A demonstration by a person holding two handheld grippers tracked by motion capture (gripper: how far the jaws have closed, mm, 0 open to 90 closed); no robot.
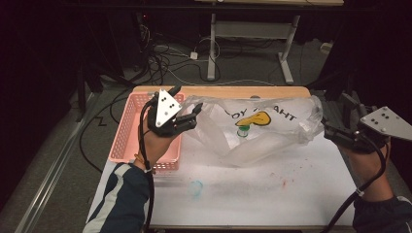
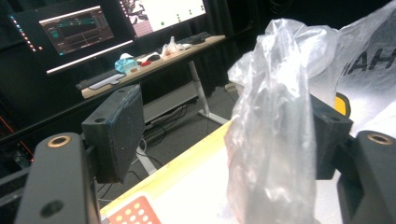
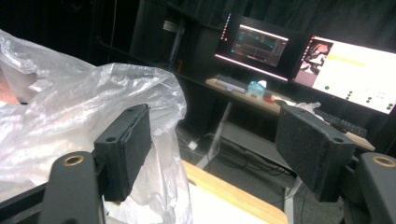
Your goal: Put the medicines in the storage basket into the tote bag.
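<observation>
Two hand-held grippers work one item, listed from left to right. Pink perforated plastic basket (image 1: 127,127): stands at the left edge of the white tabletop (image 1: 272,194), partly behind the left hand. Left gripper (image 1: 190,116): jaws parted, one pad bare, a fold of film draped against the other; nothing pinched between them in the left gripper view. Clear thin plastic bag with black lettering and a yellow mark (image 1: 252,127): lies crumpled across the middle of the table, stretched from the left gripper to the right one, its left end raised off the surface; a small green-capped object (image 1: 243,131) shows through the film, apparently inside. Handling, by judgement: very light, limp, slippery, prone to collapse and to slide out of a shallow pinch; it tears rather than breaks. Best hold is a gathered bunch of film at either end or along the mouth's edge, several layers thick, not the flat taut middle. Right gripper (image 1: 332,132): at the bag's right end, jaws wide apart, film lying beside one pad (image 3: 125,149), not clamped.
</observation>
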